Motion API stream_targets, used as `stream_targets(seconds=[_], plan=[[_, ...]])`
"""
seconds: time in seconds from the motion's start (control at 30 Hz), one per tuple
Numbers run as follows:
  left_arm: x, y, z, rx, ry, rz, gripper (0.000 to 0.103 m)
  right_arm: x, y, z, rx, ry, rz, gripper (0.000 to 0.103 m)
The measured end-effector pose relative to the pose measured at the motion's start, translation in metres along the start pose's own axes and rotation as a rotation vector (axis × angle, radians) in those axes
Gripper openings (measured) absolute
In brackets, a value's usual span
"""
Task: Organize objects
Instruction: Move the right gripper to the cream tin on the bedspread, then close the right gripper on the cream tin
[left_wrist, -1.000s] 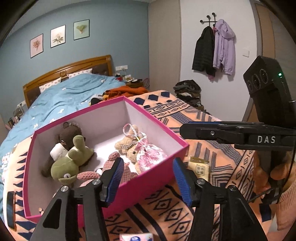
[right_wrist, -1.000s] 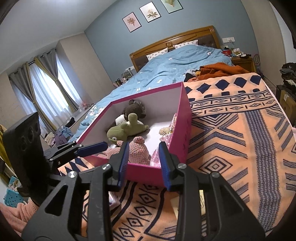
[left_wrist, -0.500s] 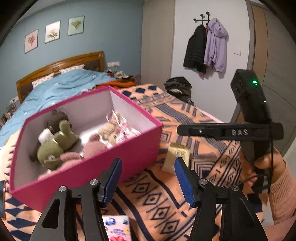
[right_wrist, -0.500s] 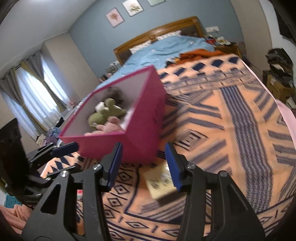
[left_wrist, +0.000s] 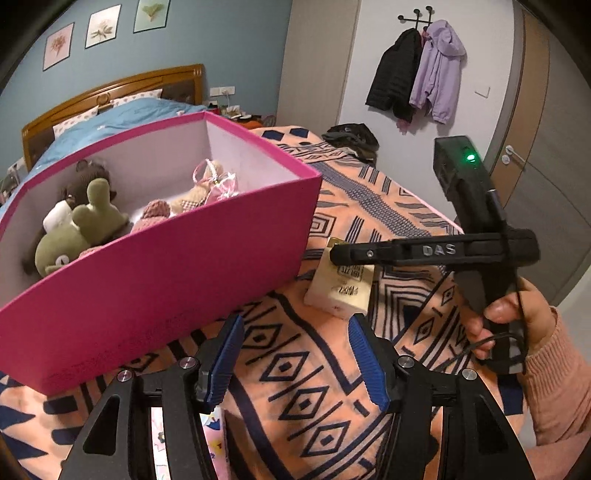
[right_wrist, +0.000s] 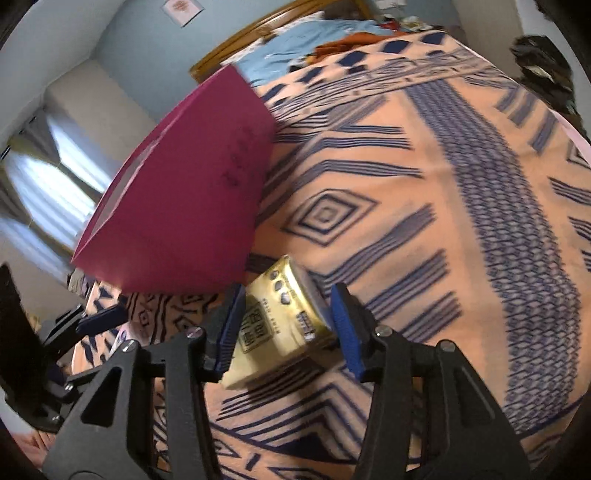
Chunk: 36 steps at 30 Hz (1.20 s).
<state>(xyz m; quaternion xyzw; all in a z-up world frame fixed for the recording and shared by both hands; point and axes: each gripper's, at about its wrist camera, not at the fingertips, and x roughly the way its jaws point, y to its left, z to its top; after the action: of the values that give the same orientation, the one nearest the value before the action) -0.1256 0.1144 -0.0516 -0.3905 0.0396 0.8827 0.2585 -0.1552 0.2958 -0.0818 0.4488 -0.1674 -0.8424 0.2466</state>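
Observation:
A small cream and gold box (right_wrist: 273, 325) lies on the patterned blanket beside the pink box (right_wrist: 192, 199). My right gripper (right_wrist: 288, 325) has come down around it, blue pads on either side. The jaws have been widening, a slim gap shows at the right pad, and I see no firm press. In the left wrist view the same gold box (left_wrist: 340, 288) sits under the right gripper (left_wrist: 336, 254), held by a hand in a pink sleeve. My left gripper (left_wrist: 297, 358) hangs open over bare blanket, in front of the pink box (left_wrist: 166, 280) of plush toys (left_wrist: 77, 232).
A pink printed packet (left_wrist: 214, 424) lies under my left finger. The peach and navy blanket (right_wrist: 424, 221) spreads to the right. Behind are a blue bed (left_wrist: 122, 110), a dark clothes pile (left_wrist: 351, 136) and jackets on a wall hook (left_wrist: 417, 66).
Both grippers have sunk toward the blanket. The right one has widened and come down around the gold box. The pink box's inside has dropped out of the right view.

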Motion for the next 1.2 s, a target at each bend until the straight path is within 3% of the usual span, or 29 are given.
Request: stream_targets(seconds=[0.57,0.73,0.83,1.03,1.2], plan=[[0.007,0.009,-0.021,-0.022,0.072,-0.06,0.059,0.025,0.064,-0.026,-0.188,0.093,0.129,0.051],[0.008,0.01,-0.025,-0.034,0.089,-0.098,0.046,0.03,0.079,-0.028,-0.218,0.101,0.153,0.051],[0.007,0.008,-0.029,-0.038,0.095,-0.124,0.039,0.028,0.081,-0.028,-0.218,0.084,0.153,0.051],[0.006,0.006,-0.034,-0.05,0.104,-0.136,0.038,0.006,0.066,-0.033,-0.156,0.03,0.119,0.051],[0.005,0.006,-0.033,-0.063,0.099,-0.144,0.034,0.0,0.054,-0.045,-0.109,0.044,0.115,0.051]])
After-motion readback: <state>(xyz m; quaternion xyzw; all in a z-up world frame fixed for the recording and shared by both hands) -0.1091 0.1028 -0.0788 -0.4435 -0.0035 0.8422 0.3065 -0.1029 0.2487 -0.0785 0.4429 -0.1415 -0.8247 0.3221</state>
